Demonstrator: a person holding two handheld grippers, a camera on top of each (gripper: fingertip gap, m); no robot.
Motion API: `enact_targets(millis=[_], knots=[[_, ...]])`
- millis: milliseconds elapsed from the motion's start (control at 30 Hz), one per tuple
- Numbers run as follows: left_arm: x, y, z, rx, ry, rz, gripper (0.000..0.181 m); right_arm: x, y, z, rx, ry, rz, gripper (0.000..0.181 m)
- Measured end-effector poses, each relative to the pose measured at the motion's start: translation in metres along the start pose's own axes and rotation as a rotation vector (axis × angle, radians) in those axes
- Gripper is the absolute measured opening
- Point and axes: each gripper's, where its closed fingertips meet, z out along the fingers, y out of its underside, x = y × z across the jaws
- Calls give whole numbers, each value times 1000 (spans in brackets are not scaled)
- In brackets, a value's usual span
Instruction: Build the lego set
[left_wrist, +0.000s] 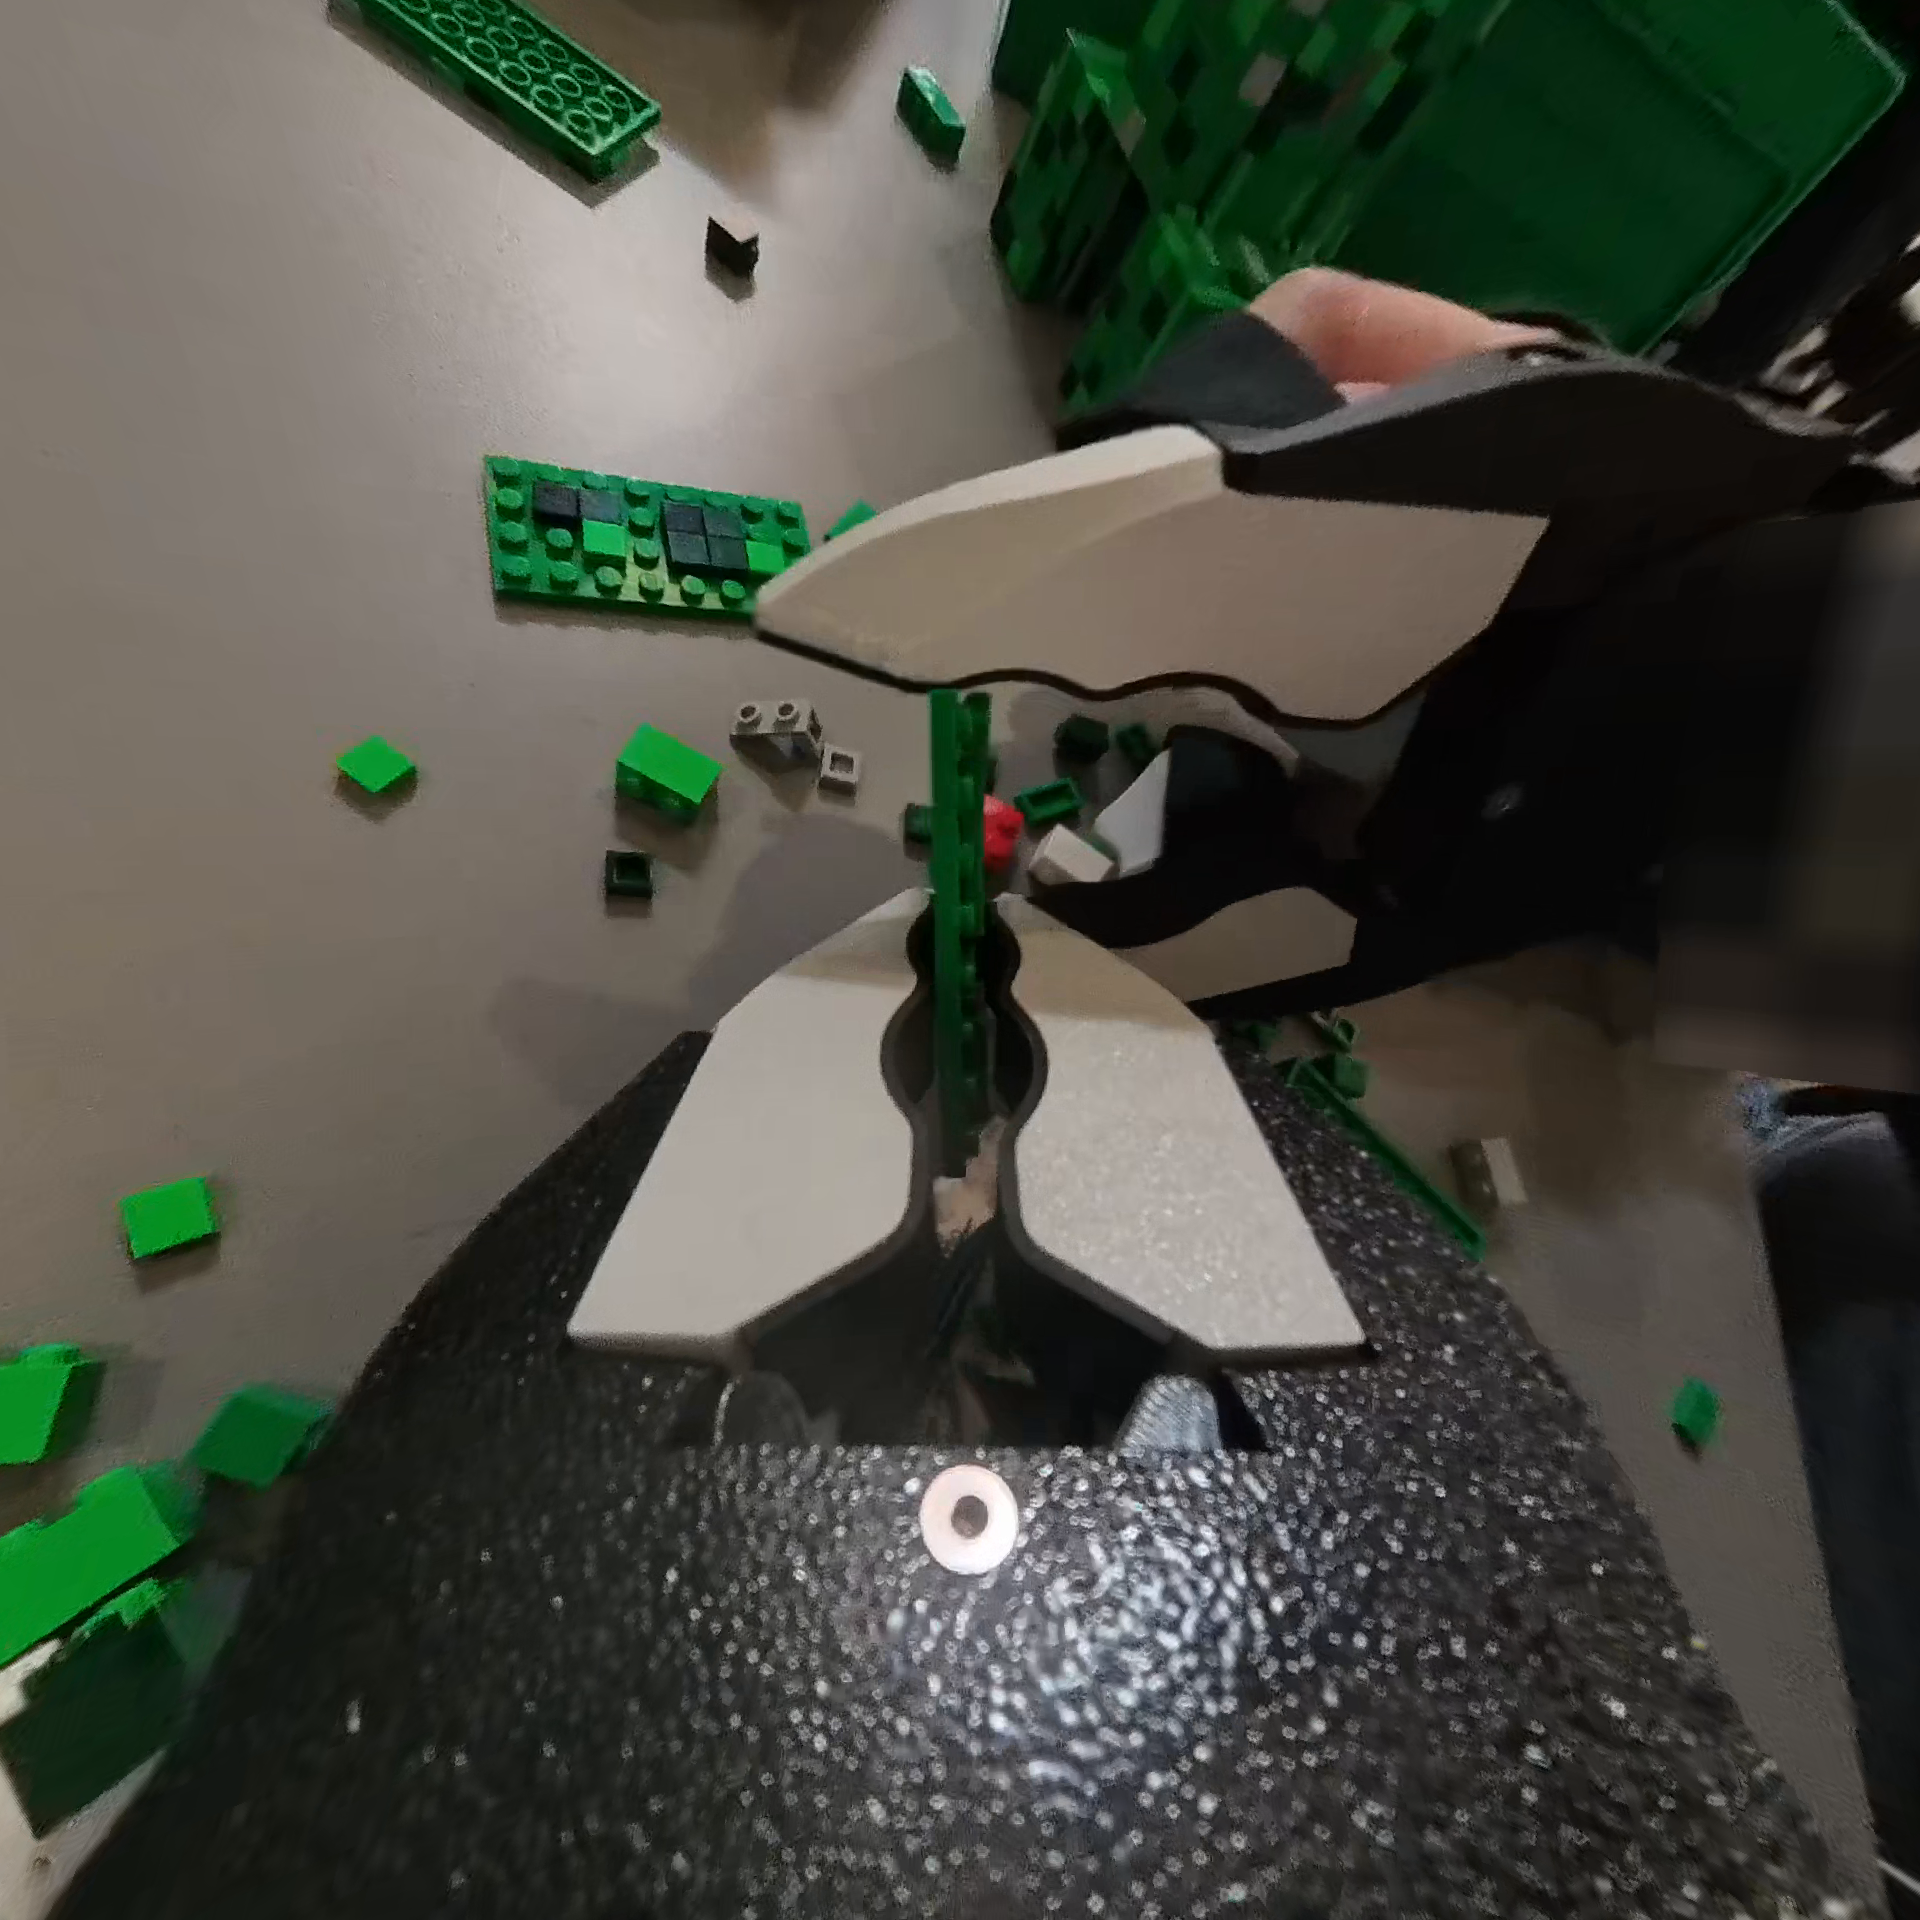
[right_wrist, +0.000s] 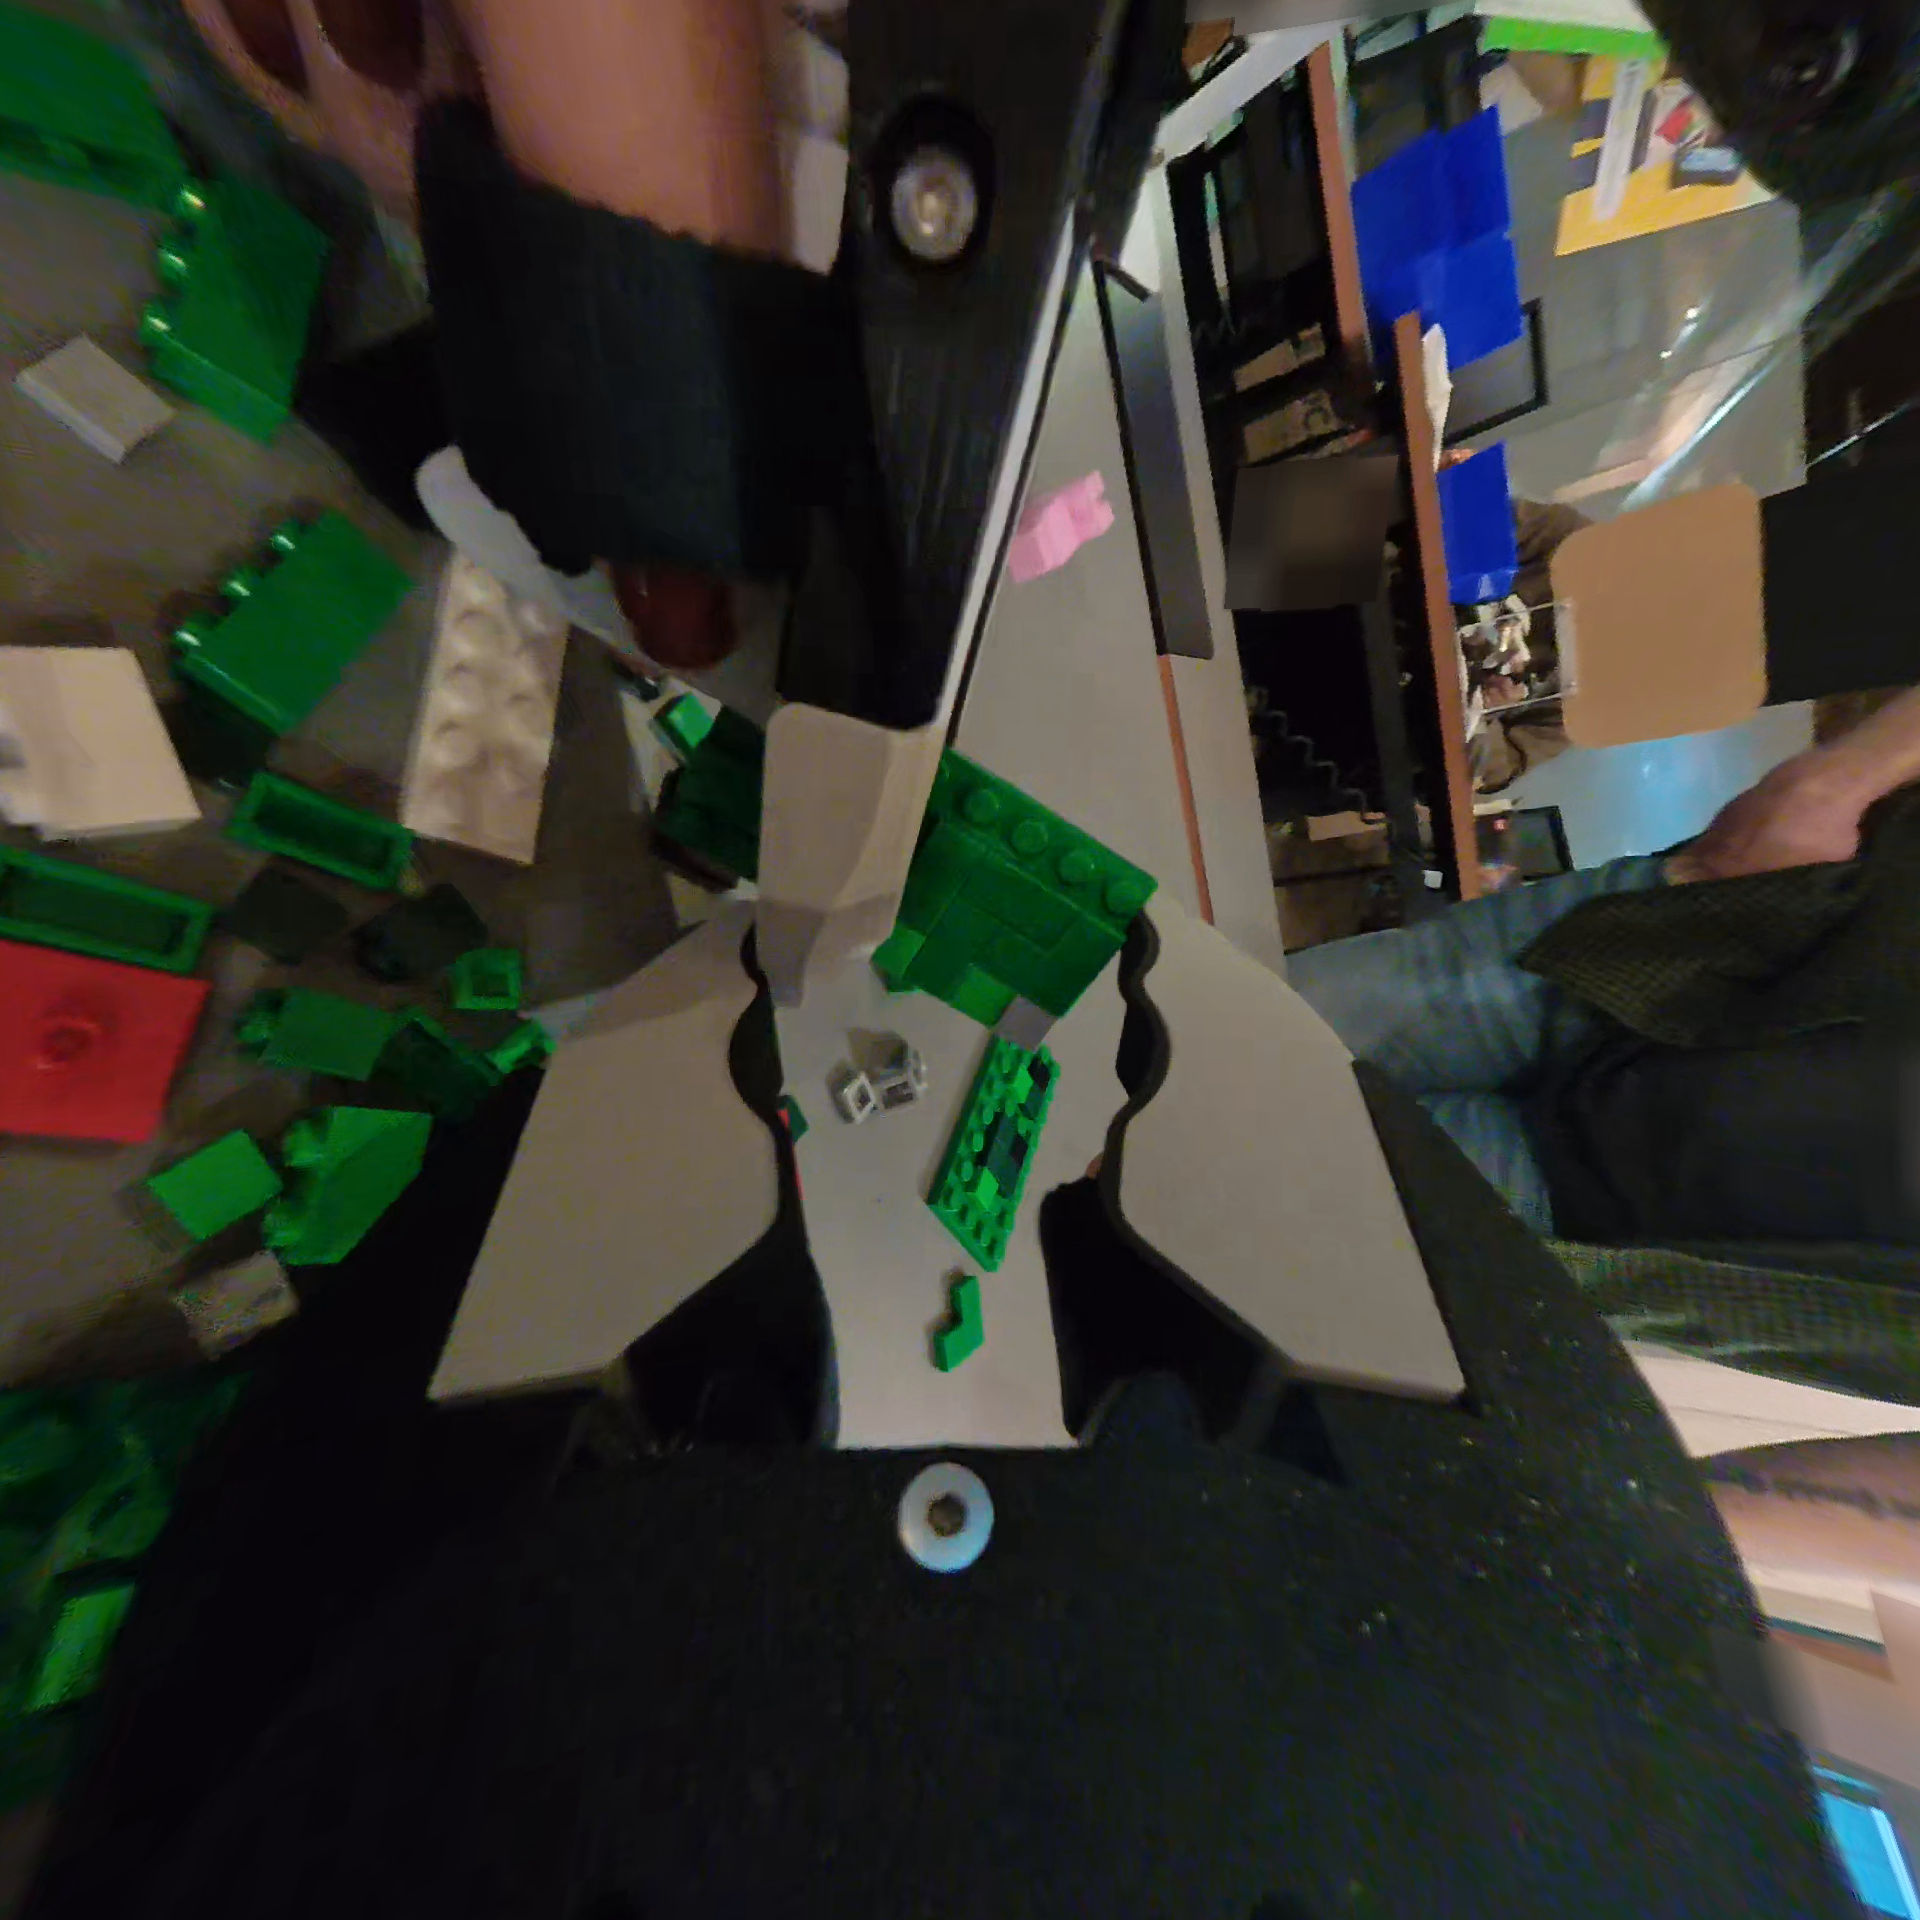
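My left gripper (left_wrist: 961, 914) is shut on a thin green plate (left_wrist: 958, 831), which it holds edge-on and upright above the grey table (left_wrist: 260, 416). My right gripper (left_wrist: 914, 758) reaches in from the right with its jaws wide open. Its upper finger (left_wrist: 1143, 582) touches the plate's far end. In the right wrist view, the same plate (right_wrist: 1018, 904) carries flat green tiles and a row of studs. There it sits between the open fingers of my right gripper (right_wrist: 945, 925), held by the left gripper's fingers (right_wrist: 831, 852).
A green plate with dark tiles (left_wrist: 644, 540) lies on the table, with small grey pieces (left_wrist: 779, 727), a red piece (left_wrist: 1003, 826) and loose green bricks nearby. A large green build (left_wrist: 1351, 156) stands at the back right. A long green plate (left_wrist: 509, 73) lies at the far left. My left and right fingertips are right by each other. Left tips and right tips are each some 25 centimeters from the large green build (left_wrist: 1351, 156).
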Motion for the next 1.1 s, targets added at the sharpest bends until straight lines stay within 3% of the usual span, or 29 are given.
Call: enact_targets(millis=[467,667,767,1100], knots=[[-2,-7,-6,102,101,-189,6,6,-1,3,-30,22,99,54],[-7,-8,-7,122,86,-230,6,9,-2,6,-94,109,16,54],[-7,-14,-14,166,162,-320,5,11,-11,4,-106,219,-194,41],[-15,-10,-9,150,73,-285,6,6,-9,4,-44,119,-23,42]])
